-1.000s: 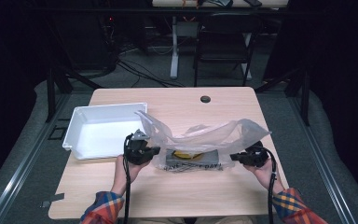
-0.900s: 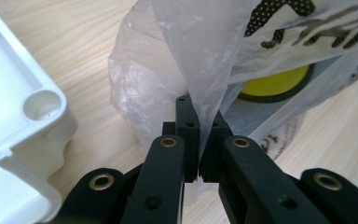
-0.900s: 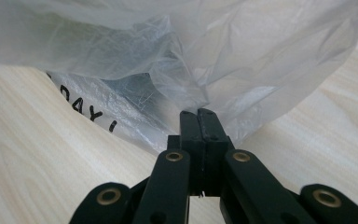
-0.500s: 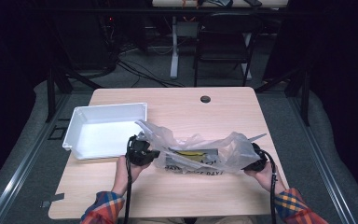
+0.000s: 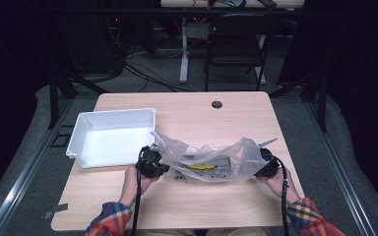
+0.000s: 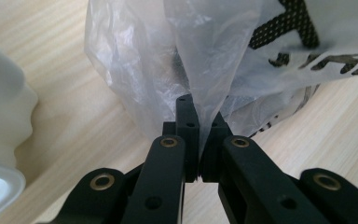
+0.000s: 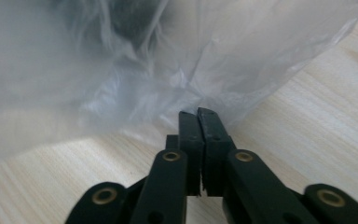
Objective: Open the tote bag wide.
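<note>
Fingertips of both my grippers pinch the crumpled clear plastic bag [image 5: 211, 164] at opposite ends.
Its long axis runs left-right across the table; left gripper [image 6: 199, 122] view shows black print, right gripper [image 7: 198, 114] view doesn't.

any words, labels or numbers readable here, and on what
None can be read.
plastic bag: dark dotted print, cropped and creased; letters cannot be made out.
Same plastic bag in the high view: dark marks near its lower edge, too small to read.
white tray: no print seen.
</note>
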